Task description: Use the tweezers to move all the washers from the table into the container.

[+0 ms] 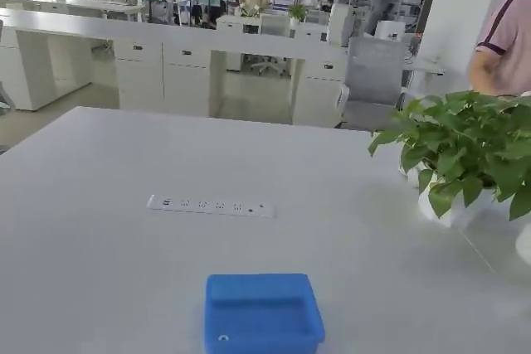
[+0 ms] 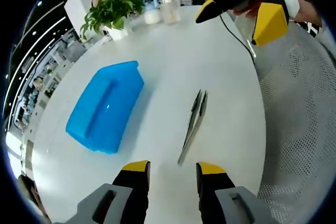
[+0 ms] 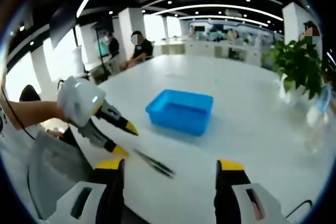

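A blue container sits near the table's front edge, with a small pale ring inside it. In the left gripper view the metal tweezers lie flat on the white table, just right of the container. My left gripper is open, and the near end of the tweezers lies just ahead of its jaws. My right gripper is open above the table edge, with the tweezers lying ahead of its jaws. The left gripper hovers over the tweezers, left of the container.
A white power strip lies mid-table beyond the container. A potted plant stands at the right, with cups beside it. The right gripper is held high above the far table. A mesh chair is at the table's edge.
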`<state>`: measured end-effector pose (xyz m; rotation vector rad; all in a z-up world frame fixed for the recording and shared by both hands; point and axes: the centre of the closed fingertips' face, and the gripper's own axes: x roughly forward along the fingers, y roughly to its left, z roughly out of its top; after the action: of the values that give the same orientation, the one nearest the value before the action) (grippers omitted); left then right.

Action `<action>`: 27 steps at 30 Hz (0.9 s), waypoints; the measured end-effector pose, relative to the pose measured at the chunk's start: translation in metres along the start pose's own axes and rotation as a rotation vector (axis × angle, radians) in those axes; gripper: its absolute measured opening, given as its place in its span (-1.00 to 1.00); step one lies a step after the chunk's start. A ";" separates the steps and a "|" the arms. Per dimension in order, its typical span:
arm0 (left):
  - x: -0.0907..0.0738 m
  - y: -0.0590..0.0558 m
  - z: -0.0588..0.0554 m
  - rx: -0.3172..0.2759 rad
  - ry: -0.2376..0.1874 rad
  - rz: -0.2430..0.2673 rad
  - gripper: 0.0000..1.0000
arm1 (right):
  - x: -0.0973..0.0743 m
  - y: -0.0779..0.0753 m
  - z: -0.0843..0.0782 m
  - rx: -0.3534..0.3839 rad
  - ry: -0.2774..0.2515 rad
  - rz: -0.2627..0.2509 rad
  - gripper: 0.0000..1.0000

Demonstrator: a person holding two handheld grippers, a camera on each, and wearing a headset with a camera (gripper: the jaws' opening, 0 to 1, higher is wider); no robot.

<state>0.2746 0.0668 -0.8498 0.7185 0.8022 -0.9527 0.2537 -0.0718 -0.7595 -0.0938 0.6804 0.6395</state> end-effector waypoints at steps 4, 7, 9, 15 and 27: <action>-0.024 0.004 -0.008 -0.114 -0.013 0.049 0.17 | -0.005 -0.011 0.000 0.001 -0.007 -0.036 0.41; -0.042 0.007 -0.014 -0.187 -0.036 0.089 0.37 | -0.008 -0.016 0.000 0.014 -0.016 -0.051 0.42; -0.056 0.011 -0.017 -0.268 -0.072 0.129 0.49 | -0.010 -0.019 -0.002 0.017 -0.013 -0.062 0.43; -0.100 0.023 -0.028 -0.479 -0.165 0.264 0.72 | -0.017 -0.028 -0.006 0.020 -0.011 -0.094 0.51; -0.172 0.037 -0.040 -0.604 -0.279 0.518 0.98 | -0.027 -0.034 -0.018 0.077 -0.014 -0.140 0.75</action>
<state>0.2370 0.1856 -0.7196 0.2301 0.5678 -0.2973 0.2469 -0.1187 -0.7612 -0.0648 0.6778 0.4789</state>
